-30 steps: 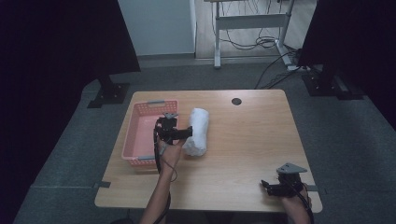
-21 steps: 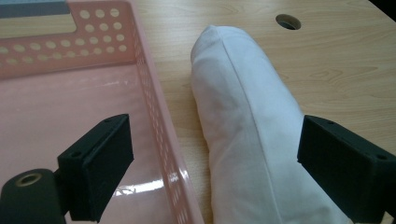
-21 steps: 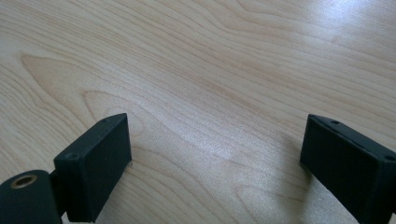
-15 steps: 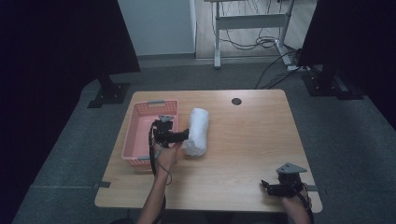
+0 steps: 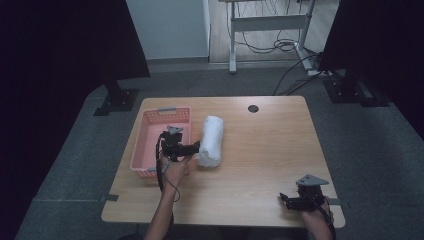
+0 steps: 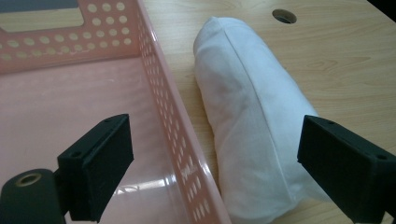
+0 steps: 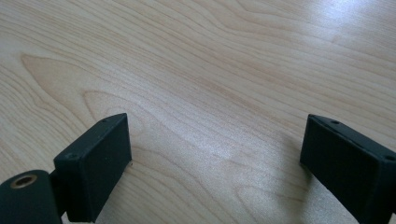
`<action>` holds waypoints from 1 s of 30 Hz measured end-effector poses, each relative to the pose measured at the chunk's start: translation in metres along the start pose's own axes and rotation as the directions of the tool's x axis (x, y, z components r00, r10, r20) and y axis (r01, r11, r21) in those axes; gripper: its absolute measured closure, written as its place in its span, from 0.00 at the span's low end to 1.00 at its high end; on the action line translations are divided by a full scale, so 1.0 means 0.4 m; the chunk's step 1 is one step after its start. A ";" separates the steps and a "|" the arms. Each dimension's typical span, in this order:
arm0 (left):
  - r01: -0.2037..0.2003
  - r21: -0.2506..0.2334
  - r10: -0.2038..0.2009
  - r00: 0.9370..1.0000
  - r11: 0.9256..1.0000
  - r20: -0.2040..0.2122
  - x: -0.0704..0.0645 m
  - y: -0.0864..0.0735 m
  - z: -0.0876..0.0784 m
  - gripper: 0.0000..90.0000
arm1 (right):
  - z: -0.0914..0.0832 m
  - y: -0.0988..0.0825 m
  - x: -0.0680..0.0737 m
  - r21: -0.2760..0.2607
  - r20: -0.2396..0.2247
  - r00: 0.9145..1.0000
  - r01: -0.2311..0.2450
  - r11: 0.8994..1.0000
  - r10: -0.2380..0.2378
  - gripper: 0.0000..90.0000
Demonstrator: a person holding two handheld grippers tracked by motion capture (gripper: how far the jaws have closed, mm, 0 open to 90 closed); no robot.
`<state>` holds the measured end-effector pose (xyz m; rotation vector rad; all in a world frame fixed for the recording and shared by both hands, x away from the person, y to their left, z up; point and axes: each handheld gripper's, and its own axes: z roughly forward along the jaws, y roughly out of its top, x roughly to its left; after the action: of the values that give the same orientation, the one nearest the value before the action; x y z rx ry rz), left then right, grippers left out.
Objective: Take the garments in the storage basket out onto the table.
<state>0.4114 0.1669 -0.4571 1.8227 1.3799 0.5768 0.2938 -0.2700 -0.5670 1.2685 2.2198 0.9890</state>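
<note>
A rolled white towel [image 5: 211,140] lies on the wooden table, right beside the pink perforated basket [image 5: 150,131]. My left gripper [image 5: 196,147] hovers at the towel's near end with its jaws open. In the left gripper view the left gripper [image 6: 215,140] straddles the basket's right wall [image 6: 173,108] and the towel [image 6: 252,107]: one pad is over the basket's bare floor, the other at the towel's far side, and neither presses on anything. My right gripper [image 5: 286,199] rests open at the table's near right corner, over bare wood [image 7: 215,93].
The basket holds nothing. A round cable hole [image 5: 253,108] sits near the table's far edge [image 5: 225,98]. Dark screens stand at both sides of the table, and a desk frame with cables stands on the floor beyond it.
The left hand and forearm have drifted slightly to the left, toward the basket. The towel, the basket and the right gripper have stayed put.
</note>
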 end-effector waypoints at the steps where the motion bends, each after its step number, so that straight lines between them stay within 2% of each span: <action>1: 0.000 -0.001 0.000 1.000 1.000 0.001 0.002 -0.001 -0.003 0.11 | 0.000 0.000 0.000 0.000 0.000 1.000 0.000 1.000 0.000 0.09; 30: -0.012 0.003 0.012 1.000 1.000 -0.027 0.053 -0.036 -0.066 0.11 | 0.000 0.000 0.000 0.000 0.000 1.000 0.000 1.000 0.000 0.09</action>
<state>0.3899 0.1969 -0.4542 1.8328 1.3898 0.6082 0.2938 -0.2700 -0.5670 1.2687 2.2196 0.9885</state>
